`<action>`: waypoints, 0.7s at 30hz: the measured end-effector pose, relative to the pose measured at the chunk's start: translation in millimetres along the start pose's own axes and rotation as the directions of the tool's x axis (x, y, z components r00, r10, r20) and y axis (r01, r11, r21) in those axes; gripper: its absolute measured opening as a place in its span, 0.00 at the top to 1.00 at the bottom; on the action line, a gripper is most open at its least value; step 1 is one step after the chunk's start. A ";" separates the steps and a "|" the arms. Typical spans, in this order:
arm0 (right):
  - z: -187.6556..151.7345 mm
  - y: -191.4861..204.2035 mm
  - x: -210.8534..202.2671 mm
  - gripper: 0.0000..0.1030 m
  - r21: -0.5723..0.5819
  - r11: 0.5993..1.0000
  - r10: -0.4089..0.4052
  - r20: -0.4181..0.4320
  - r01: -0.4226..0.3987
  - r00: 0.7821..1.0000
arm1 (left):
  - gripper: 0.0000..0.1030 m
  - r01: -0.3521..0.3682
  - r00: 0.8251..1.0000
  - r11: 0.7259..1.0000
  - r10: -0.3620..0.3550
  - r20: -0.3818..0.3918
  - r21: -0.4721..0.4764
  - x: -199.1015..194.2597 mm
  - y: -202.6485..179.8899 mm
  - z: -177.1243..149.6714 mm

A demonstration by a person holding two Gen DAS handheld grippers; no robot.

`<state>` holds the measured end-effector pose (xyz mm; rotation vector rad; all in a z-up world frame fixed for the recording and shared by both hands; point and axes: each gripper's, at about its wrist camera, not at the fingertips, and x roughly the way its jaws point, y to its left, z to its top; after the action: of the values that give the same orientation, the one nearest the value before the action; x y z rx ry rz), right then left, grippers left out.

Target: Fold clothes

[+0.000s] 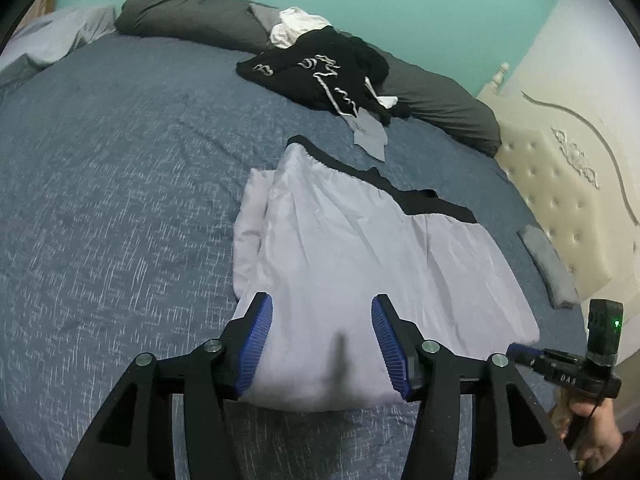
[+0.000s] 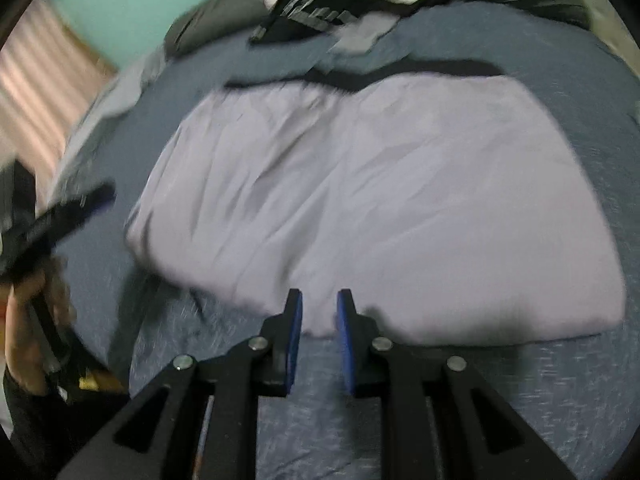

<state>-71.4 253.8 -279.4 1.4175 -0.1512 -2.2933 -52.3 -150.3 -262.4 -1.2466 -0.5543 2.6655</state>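
**Pale shorts lay folded on the bed, both tools clear of the cloth**

The pale grey shorts (image 1: 340, 256) lay flat on the blue bed (image 1: 120, 184), black waistband at the far edge, apparently folded over once. The left gripper (image 1: 322, 344) hovered above the near hem, jaws released and empty, likely after letting go. The right gripper (image 2: 319, 320) held its jaws narrowly apart, grasping nothing. A black garment (image 1: 320, 76) waited far back by the grey pillows (image 1: 192, 12); its white lettering was unreadable. The right tool's body read "DAS".

Dim, even light; right view motion-blurred (fisheye bends both edges).
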 end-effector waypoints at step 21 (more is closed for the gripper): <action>-33.0 -59.5 -7.9 0.83 0.164 0.970 0.143 0.222 -0.181 0.965 | 0.36 0.051 0.988 0.939 -0.097 -0.120 -0.341 17.1 66.5 -50.9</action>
<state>-57.8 314.9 -307.1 1.1937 -0.5356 -2.3327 -22.9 -193.2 -330.3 -1.4445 -1.0493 2.4693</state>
